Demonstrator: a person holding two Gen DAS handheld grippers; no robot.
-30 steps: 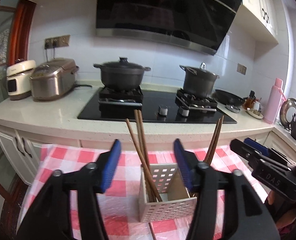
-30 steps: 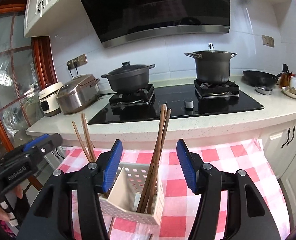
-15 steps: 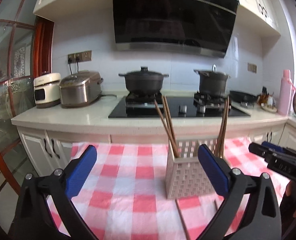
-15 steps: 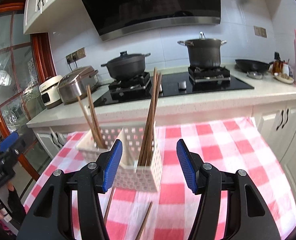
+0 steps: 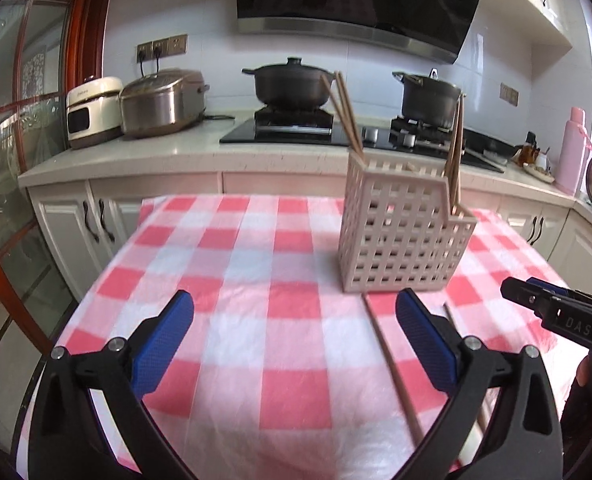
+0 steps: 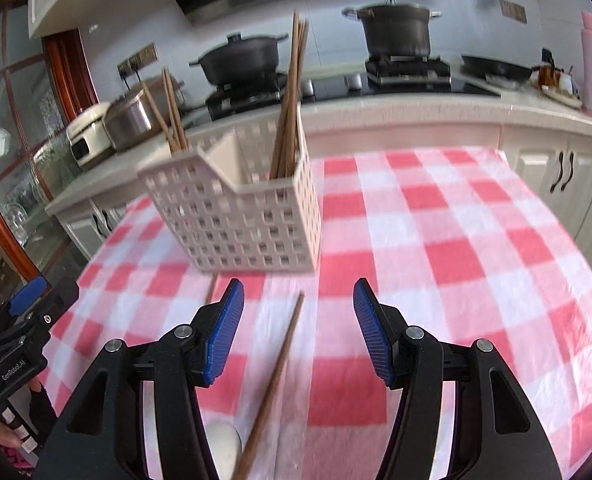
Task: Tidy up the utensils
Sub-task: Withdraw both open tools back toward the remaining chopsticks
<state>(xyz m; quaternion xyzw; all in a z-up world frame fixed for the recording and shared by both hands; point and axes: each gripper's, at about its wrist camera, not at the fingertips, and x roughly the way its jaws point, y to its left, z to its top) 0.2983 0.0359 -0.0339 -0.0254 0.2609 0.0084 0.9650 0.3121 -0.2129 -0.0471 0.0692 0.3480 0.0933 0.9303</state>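
Note:
A cream slotted utensil basket (image 5: pixel 403 236) stands on the red-checked tablecloth (image 5: pixel 232 320) with brown chopsticks (image 5: pixel 343 108) upright in its two ends. The basket (image 6: pixel 240 216) and its chopsticks (image 6: pixel 292 100) also show in the right wrist view. One loose chopstick (image 5: pixel 391 364) lies on the cloth in front of the basket, and a second (image 5: pixel 451 316) lies to its right. My left gripper (image 5: pixel 294 308) is open wide above bare cloth, left of the basket. My right gripper (image 6: pixel 299 296) is open low over a loose chopstick (image 6: pixel 276 376), which lies between its fingers untouched.
A white rounded object (image 6: pixel 224 440) lies on the cloth under the right gripper's left finger. Behind the table runs a counter (image 5: pixel 176 156) with a hob, two dark pots (image 5: pixel 292 84), a rice cooker (image 5: pixel 160 100) and a pink flask (image 5: pixel 573 148).
Both grippers have sunk from above the basket to just over the cloth in front of it. The left jaws have spread wider and moved left of the basket. The right jaws keep the same gap.

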